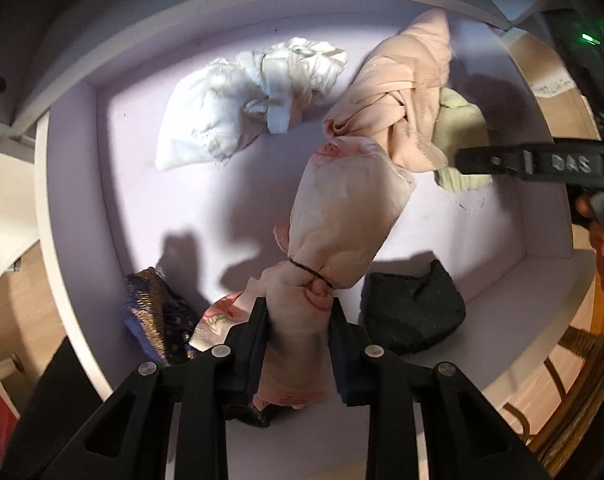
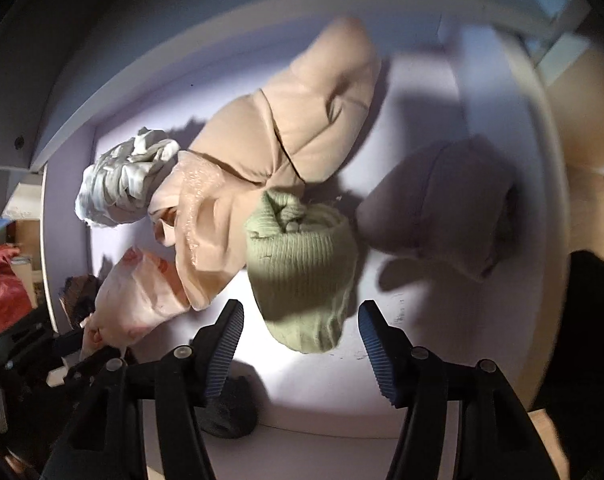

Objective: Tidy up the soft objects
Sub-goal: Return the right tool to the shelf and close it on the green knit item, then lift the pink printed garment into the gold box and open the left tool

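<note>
With the left claw [image 1: 298, 332] pinching the floral bundle [image 1: 342, 220] above the drawer [image 1: 142, 184], centre the spread right claw [image 2: 300, 344] over the green beanie [image 2: 302, 256] lying there before closing.

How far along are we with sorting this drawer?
Nothing looks sorted yet. In hand: the left gripper is shut on the floral bundle; the right gripper is open over the green beanie. Left: white cloth, peach scarf, black pouch.
</note>
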`<state>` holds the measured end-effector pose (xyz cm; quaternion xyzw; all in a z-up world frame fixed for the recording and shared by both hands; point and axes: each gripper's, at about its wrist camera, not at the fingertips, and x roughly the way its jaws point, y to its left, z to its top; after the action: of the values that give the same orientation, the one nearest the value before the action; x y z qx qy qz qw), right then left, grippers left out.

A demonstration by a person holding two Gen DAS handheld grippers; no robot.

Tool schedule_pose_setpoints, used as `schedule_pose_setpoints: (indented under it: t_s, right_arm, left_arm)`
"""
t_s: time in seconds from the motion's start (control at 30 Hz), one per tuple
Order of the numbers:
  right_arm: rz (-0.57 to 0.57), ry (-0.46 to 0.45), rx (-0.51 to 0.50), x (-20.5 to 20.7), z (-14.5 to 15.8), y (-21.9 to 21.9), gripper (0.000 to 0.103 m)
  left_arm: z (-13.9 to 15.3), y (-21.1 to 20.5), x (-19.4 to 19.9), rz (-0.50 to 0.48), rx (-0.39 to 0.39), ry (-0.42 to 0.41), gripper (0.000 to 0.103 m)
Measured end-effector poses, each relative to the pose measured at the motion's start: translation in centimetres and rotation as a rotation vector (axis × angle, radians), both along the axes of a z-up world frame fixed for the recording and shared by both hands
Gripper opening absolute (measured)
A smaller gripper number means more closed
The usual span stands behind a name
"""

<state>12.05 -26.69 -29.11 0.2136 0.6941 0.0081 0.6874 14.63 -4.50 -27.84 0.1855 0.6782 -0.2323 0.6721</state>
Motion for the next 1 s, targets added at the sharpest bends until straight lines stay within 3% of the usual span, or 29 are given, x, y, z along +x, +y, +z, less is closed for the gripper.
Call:
schedule_pose_setpoints:
  t_s: [0.2, 0.4, 0.63, 0.77, 1.0]
  right_arm:
    - [0.007, 0.005, 0.007, 0.4, -1.0, -0.5, 0.046]
    - [0.031, 0.026, -0.020, 0.9, -0.8, 0.3, 0.043]
    - [0.039, 0.043, -0.045, 0.5, -1.2, 1.1, 0.043]
    - [0.036, 0.047, -0.044, 0.8, -1.4, 1.5, 0.043]
    - [0.046, 0.047, -0.053, 0.6, -1.4, 1.5, 0.043]
  left_arm:
    - [1.2, 0.6, -1.0, -0.006, -0.004, 0.004, 0.027]
    - [4.8, 0.1, -2.2, -0.088, -0.055, -0.027, 0.027]
    - [11.1, 0.3, -4.8, -0.215, -0.137, -0.102, 0.027]
    - [14.9, 0.7, -5.7, -0.232, -0.215, -0.134, 0.027]
    - [24.1, 0.8, -5.5, -0.212, -0.411, -0.200, 0.027]
